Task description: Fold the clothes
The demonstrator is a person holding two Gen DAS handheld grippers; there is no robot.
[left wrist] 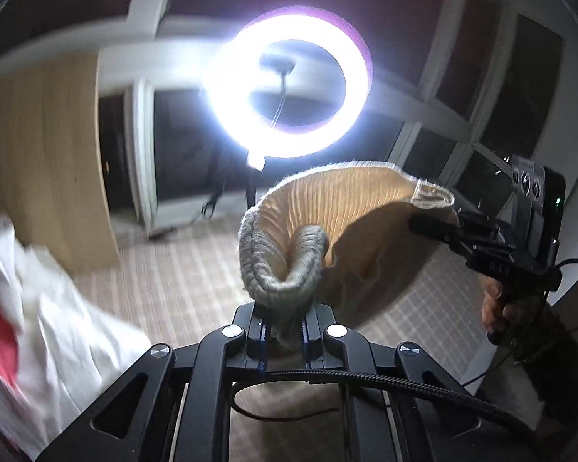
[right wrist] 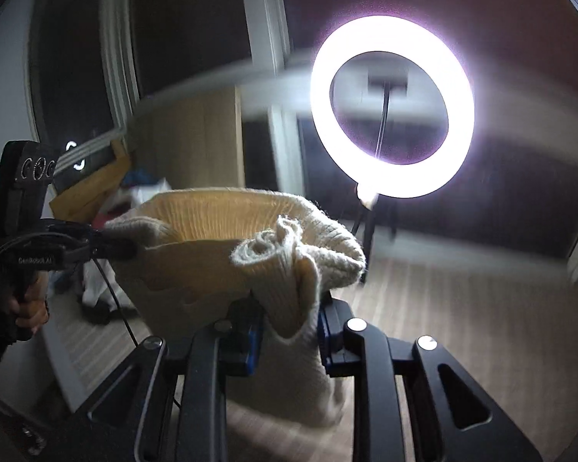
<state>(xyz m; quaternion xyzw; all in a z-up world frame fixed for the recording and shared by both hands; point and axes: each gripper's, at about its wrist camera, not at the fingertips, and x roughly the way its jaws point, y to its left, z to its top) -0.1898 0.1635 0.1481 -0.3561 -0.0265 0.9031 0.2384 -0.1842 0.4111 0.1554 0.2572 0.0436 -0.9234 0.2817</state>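
Sweater (left wrist: 339, 211), cream ribbed knit, held up in the air, stretched between both tongs. Left gripper (left wrist: 283, 323) clenched on a bunched cuff; right gripper (right wrist: 289, 308) clenched on a rolled edge. Left view alone: white cloth (left wrist: 57, 308) with red patch. Ring light (right wrist: 392, 106) behind, glaring.

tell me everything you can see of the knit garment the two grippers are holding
The knit garment is a cream ribbed sweater-like piece, fuzzy, lit from behind so it glows tan. It hangs in the air, stretched between the left gripper and the right gripper, each shut on a bunched edge, sagging between them.
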